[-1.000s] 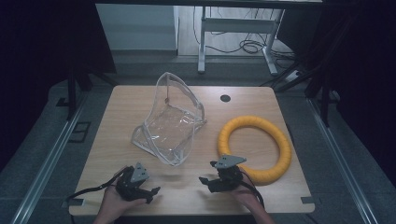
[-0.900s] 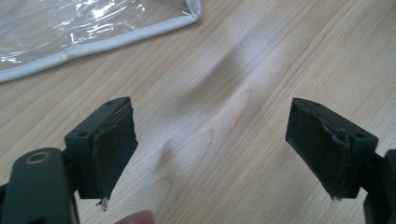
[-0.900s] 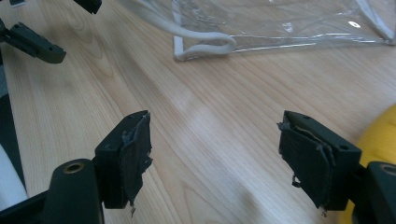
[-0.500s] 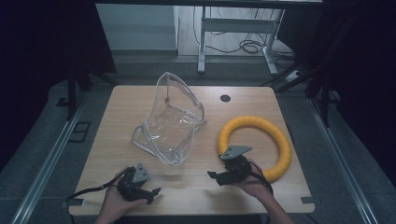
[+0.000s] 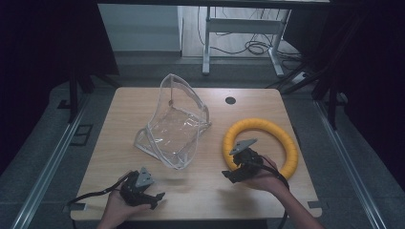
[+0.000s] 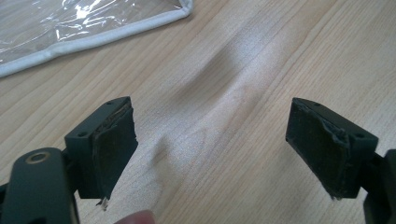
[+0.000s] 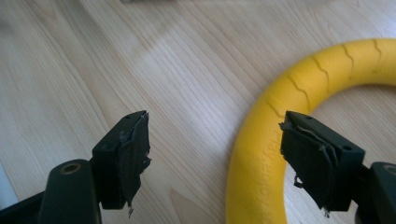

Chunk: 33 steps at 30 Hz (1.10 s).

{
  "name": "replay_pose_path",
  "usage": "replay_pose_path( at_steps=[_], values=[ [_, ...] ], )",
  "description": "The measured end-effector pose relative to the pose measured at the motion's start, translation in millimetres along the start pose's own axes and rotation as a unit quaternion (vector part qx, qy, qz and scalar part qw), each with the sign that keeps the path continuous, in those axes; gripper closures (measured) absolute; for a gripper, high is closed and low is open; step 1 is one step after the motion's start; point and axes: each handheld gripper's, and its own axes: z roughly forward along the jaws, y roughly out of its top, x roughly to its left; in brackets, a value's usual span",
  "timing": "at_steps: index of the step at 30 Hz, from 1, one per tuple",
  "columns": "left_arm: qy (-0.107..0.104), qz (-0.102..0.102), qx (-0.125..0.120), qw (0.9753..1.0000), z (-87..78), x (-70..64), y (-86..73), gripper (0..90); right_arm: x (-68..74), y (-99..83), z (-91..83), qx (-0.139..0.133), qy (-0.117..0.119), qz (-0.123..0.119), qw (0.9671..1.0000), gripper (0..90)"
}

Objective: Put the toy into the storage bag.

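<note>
I had the right gripper [image 7: 212, 158] low over the desk [image 5: 200, 186] with its fingers [image 7: 123, 156] spread wide and nothing between them. The yellow foam ring [image 7: 261, 154] lay flat on the wood, and its near-left curve ran just in front of my right-hand finger, partly behind that pad, while the left-hand finger stood over bare wood well clear of it. I could not tell whether the pad touched the foam. From the high view the right gripper [image 5: 241, 164] sat at the ring's [image 5: 286, 143] inner left edge.

My left gripper [image 6: 212, 154] rested near the front edge of the desk, fingers [image 6: 109, 144] also wide apart and empty. The clear plastic bag [image 6: 70, 28] with its white piping lay ahead of those fingers and to their left, well apart from them.
</note>
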Motion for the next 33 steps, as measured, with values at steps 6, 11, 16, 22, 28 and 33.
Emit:
replay_pose_path(
  at_steps=[6,11,16,22,28,33],
  values=[
    [-0.004,-0.004,0.002,1.0000,1.0,-0.7,0.5,15.9,-7.9,-7.2,0.5,0.019,0.000,0.004,0.9998,23.4],
    [-0.007,-0.007,0.001,0.9999,0.8,-1.2,0.8,15.9,-16.4,-15.6,1.6,0.051,-0.006,0.005,0.9987,23.6],
    [-0.005,-0.008,0.000,1.0000,-0.8,-0.4,1.0,15.9,-22.3,-19.2,7.9,0.086,-0.004,0.000,0.9963,23.7],
    [-0.008,-0.005,0.000,1.0000,-0.6,-0.6,0.8,15.7,-27.5,-23.2,14.8,0.110,-0.004,0.000,0.9939,24.1],
    [-0.008,-0.005,0.001,1.0000,0.6,-0.8,0.7,15.8,-31.0,-29.0,19.1,0.127,-0.004,-0.001,0.9919,24.5],
    [-0.009,-0.003,0.006,0.9999,3.1,-1.2,0.5,15.7,-32.4,-34.1,24.2,0.151,-0.006,-0.016,0.9884,25.3]
  ],
)
